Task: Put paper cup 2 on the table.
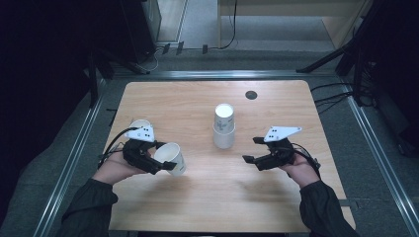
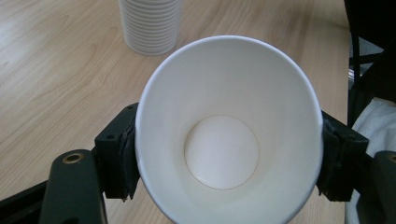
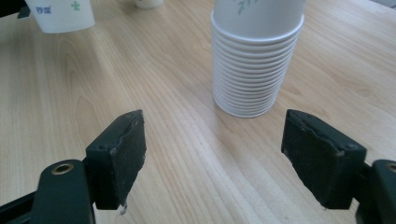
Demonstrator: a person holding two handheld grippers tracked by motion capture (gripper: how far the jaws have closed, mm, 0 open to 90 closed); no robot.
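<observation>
While the left gripper [image 1: 148, 158] sits at the lower left of the high view, its jaws are clamped on a white paper cup [image 1: 170, 159], pressing the cup's wall from both sides. Seen in the left gripper view, that cup [image 2: 229, 130] is tipped with its open mouth toward the camera, its rim squeezed slightly oval and its round bottom plain to see; it looks empty. A stack of nested white paper cups [image 1: 224, 127] stands upright near the middle of the wooden table [image 1: 197, 207], and it appears again at the top of the left gripper view [image 2: 150, 25]. Another paper cup [image 1: 139, 123] stands just behind the left gripper, partly hidden by it. At the lower right of the high view, the right gripper [image 1: 254, 150] is held in the person's right hand [image 1: 301, 170] with its jaws spread wide and nothing between them. The right gripper view shows the stack [image 3: 254, 60] ahead of the jaws, well apart from them.
</observation>
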